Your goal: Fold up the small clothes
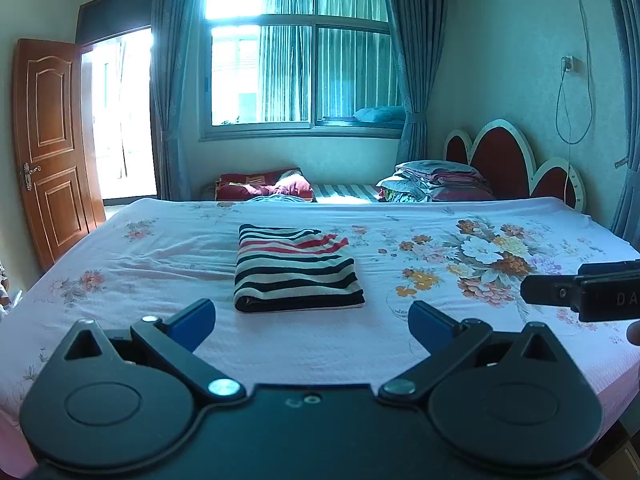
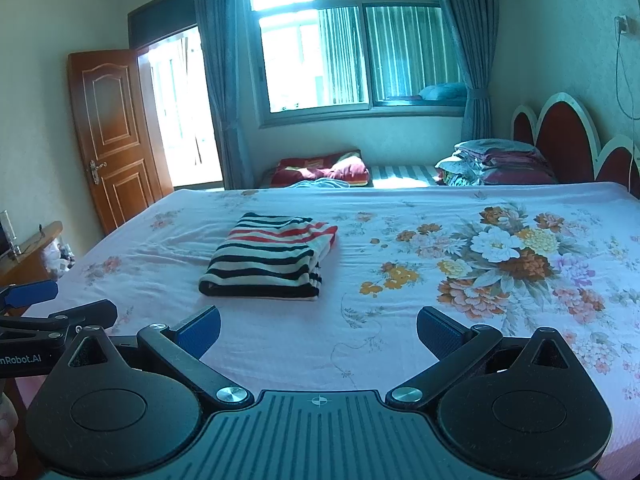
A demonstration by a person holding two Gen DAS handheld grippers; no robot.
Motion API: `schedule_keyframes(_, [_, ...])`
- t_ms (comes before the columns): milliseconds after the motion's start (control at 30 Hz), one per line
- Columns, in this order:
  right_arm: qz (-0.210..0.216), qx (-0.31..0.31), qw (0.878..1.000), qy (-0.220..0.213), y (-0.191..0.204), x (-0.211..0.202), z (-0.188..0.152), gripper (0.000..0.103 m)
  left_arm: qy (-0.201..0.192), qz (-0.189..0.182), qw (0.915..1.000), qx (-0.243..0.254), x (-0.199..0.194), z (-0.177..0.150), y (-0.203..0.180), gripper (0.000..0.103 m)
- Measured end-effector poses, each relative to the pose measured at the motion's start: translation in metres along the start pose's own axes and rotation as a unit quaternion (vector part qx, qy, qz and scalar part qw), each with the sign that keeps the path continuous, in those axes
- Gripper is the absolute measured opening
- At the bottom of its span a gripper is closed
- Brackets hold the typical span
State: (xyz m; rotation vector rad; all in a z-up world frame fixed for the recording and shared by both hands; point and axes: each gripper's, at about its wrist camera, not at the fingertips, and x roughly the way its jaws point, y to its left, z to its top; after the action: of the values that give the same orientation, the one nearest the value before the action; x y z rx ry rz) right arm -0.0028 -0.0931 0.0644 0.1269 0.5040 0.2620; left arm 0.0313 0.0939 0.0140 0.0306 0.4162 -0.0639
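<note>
A striped garment (image 1: 298,270) in black, white and red lies folded into a neat rectangle on the pink floral bed sheet (image 1: 160,264). It also shows in the right wrist view (image 2: 272,258). My left gripper (image 1: 312,322) is open and empty, held above the sheet just in front of the garment. My right gripper (image 2: 318,330) is open and empty, in front of the garment and to its right. Part of the right gripper's body (image 1: 588,292) shows at the right edge of the left wrist view. The left gripper's fingers (image 2: 32,294) show at the left edge of the right wrist view.
A stack of folded bedding (image 1: 436,182) and a red quilt (image 1: 264,186) lie on a second bed under the window. A red headboard (image 1: 504,160) stands at the right. An open wooden door (image 1: 48,148) is at the left. A wooden stand (image 2: 28,252) sits beside the bed.
</note>
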Motion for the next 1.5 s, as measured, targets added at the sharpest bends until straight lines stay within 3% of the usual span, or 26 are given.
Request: schedule_keyframes(1500, [0.009,-0.009,1.0,-0.003,-0.012,-0.001,0.005,0.103,-0.011,-0.002,0.9999,0.004,0.005,0.009,-0.002,0.103])
